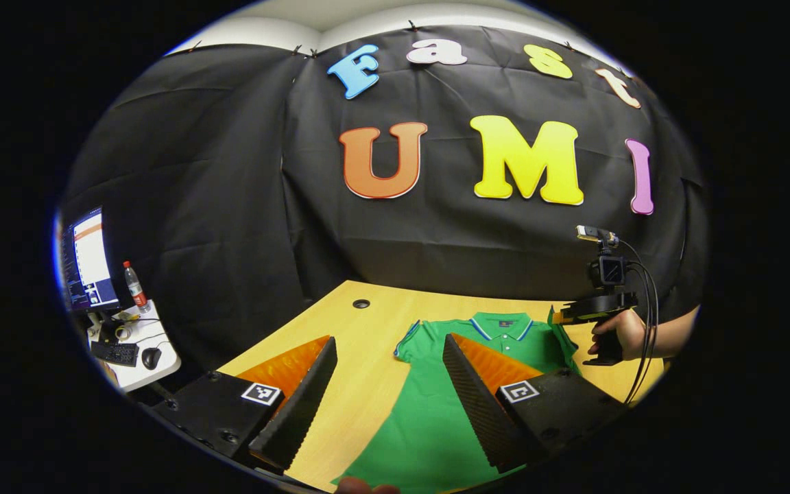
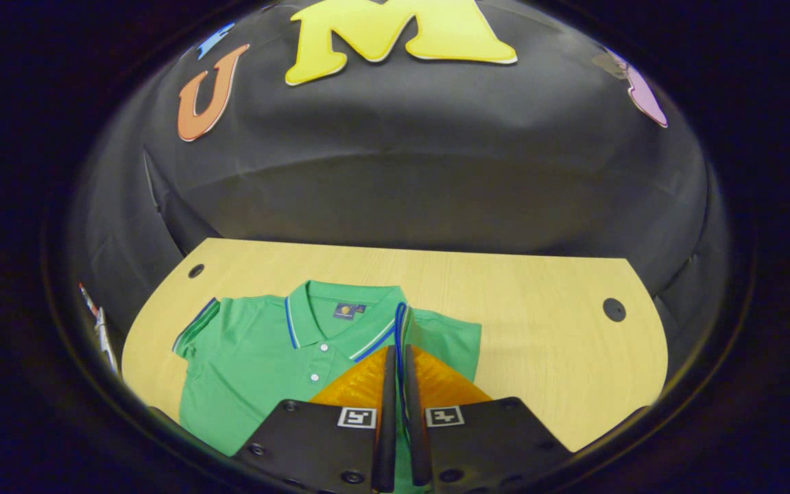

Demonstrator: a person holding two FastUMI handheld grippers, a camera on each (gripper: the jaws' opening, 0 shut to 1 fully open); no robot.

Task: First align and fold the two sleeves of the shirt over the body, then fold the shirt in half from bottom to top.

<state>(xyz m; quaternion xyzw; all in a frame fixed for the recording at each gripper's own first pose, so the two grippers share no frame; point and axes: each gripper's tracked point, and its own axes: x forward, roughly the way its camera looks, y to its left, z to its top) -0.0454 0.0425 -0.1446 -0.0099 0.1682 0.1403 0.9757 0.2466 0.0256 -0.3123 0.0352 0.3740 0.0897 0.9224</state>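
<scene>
Green short-sleeved polo shirt [image 2: 258, 357] lies flat on the light wooden tabletop [image 2: 539, 329], collar toward the booth wall; right tool [image 2: 398, 363] pinches its blue-trimmed sleeve [image 2: 402, 322]; left tool [image 1: 388, 363] spread wide above the body.

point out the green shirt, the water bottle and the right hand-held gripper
green shirt [image 2: 251, 350]: right gripper view, on the chest beside the buttons
water bottle [image 1: 136, 288]: left gripper view, on its body
right hand-held gripper [image 2: 400, 384]: right gripper view, midway between its fingertips, which pinch the sleeve
</scene>
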